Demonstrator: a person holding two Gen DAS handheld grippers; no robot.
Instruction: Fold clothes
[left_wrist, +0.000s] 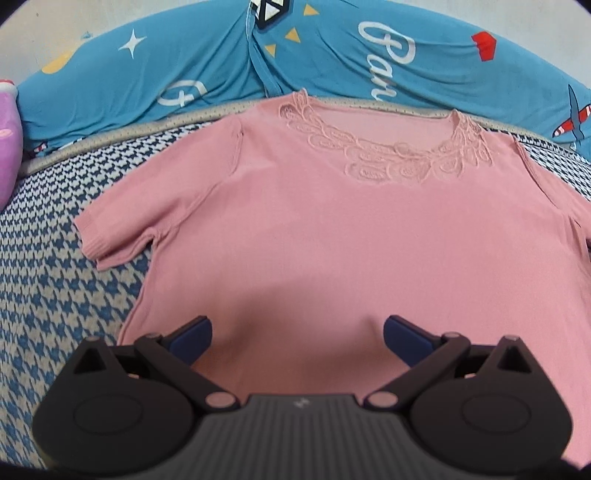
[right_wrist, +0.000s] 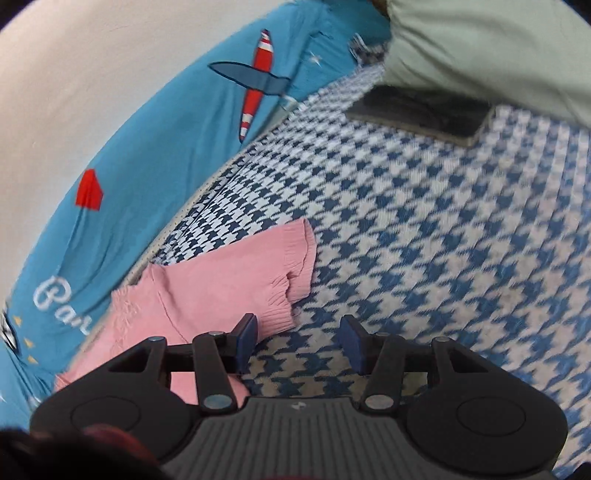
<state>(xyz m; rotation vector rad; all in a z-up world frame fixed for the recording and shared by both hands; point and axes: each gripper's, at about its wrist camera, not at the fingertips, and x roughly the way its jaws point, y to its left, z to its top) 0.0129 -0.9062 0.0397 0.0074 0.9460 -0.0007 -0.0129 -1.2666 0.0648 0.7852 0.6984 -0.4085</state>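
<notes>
A pink short-sleeved knit top with a lace-trimmed neckline (left_wrist: 325, 229) lies spread flat, front up, on a bed cover of blue-and-white houndstooth fabric (left_wrist: 48, 280), its neckline toward the far edge of the bed and its hem toward the camera. In the left wrist view the top's one sleeve (left_wrist: 122, 229) stretches out to the left over the houndstooth cover, its ribbed cuff slightly curled at the lower corner. Along the far edge of the bed lies a blue quilt printed with white script, stars, yellow triangles and red-and-white aeroplanes (left_wrist: 207, 66), bunched against a pale wall. At the left edge of that view a purple and pink soft object (left_wrist: 9, 147) shows only in part. The left gripper (left_wrist: 297, 341) hangs over the lower body of the top, near its hem, with its dark blue pads spread wide apart and nothing between them. In the right wrist view the right gripper (right_wrist: 299, 343) hovers above the bed cover just beside the top's other sleeve (right_wrist: 258, 280), whose ribbed cuff is rumpled; its jaws too stand apart and empty, one blue pad (right_wrist: 246, 341) over the cuff's edge and the other over bare houndstooth. Farther off, near the far corner, a dark flat rectangular object (right_wrist: 421, 110) lies on the cover, blurred, beside a pale grey-green cloth (right_wrist: 491, 48).
</notes>
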